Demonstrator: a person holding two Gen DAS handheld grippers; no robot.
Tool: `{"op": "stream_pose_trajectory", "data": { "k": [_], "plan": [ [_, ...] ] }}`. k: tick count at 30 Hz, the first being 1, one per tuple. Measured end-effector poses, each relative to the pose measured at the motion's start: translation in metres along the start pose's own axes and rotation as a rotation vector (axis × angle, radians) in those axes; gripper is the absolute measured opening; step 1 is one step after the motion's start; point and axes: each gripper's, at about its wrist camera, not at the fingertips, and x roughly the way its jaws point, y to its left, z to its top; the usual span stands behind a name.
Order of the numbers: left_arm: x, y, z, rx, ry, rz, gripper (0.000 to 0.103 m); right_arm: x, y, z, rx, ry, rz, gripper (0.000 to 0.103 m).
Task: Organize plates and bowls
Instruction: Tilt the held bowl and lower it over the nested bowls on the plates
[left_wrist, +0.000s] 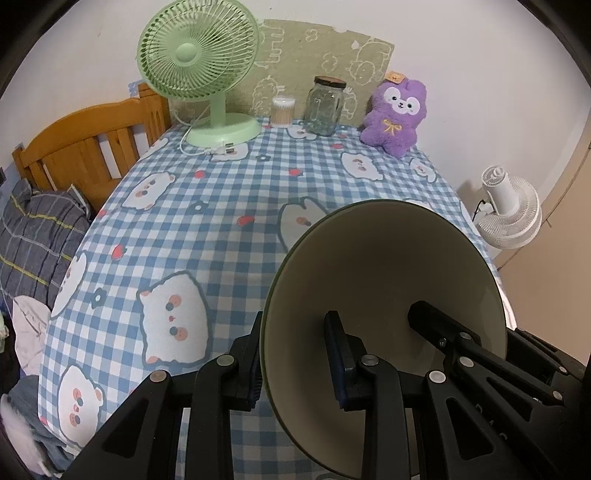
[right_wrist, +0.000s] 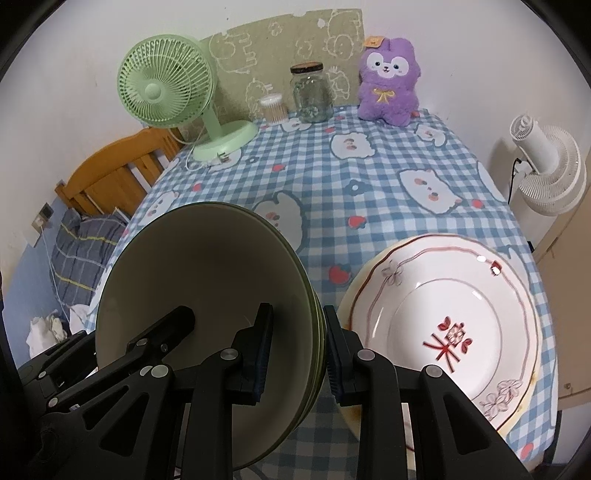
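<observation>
A stack of pale green bowls (left_wrist: 388, 266) is held by its rim from both sides over the checked tablecloth (left_wrist: 207, 229). My left gripper (left_wrist: 295, 354) is shut on the stack's left rim, one finger inside and one outside. A finger of the right gripper (left_wrist: 443, 332) reaches in over the far rim. In the right wrist view the green bowls (right_wrist: 207, 266) show several nested rims. There my right gripper (right_wrist: 299, 350) is shut on their right rim, and the left gripper (right_wrist: 166, 332) shows on the opposite side. A white plate with red patterning (right_wrist: 443, 325) lies on the table just to the right.
Along the back wall stand a green desk fan (left_wrist: 199, 59), a tub of cotton swabs (left_wrist: 282, 110), a glass jar (left_wrist: 325, 107) and a purple plush toy (left_wrist: 397, 114). A white fan (right_wrist: 546, 162) stands past the table's right edge. A wooden bed frame (left_wrist: 85, 147) lies to the left.
</observation>
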Motion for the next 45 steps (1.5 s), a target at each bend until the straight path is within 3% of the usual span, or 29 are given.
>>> {"op": "stream_pose_trajectory", "data": {
  "k": [11, 25, 45],
  "plan": [
    [-0.004, -0.032, 0.008, 0.030, -0.012, -0.034, 0.026, -0.020, -0.026, 0.007, 0.024, -0.034, -0.031, 0.031],
    [-0.024, -0.052, 0.012, 0.040, -0.061, -0.009, 0.026, -0.041, -0.041, 0.011, 0.027, -0.062, -0.010, 0.031],
    [-0.027, -0.103, 0.003, 0.086, -0.054, -0.112, 0.026, -0.077, -0.083, 0.001, 0.073, -0.097, -0.104, 0.031]
  ]
}}
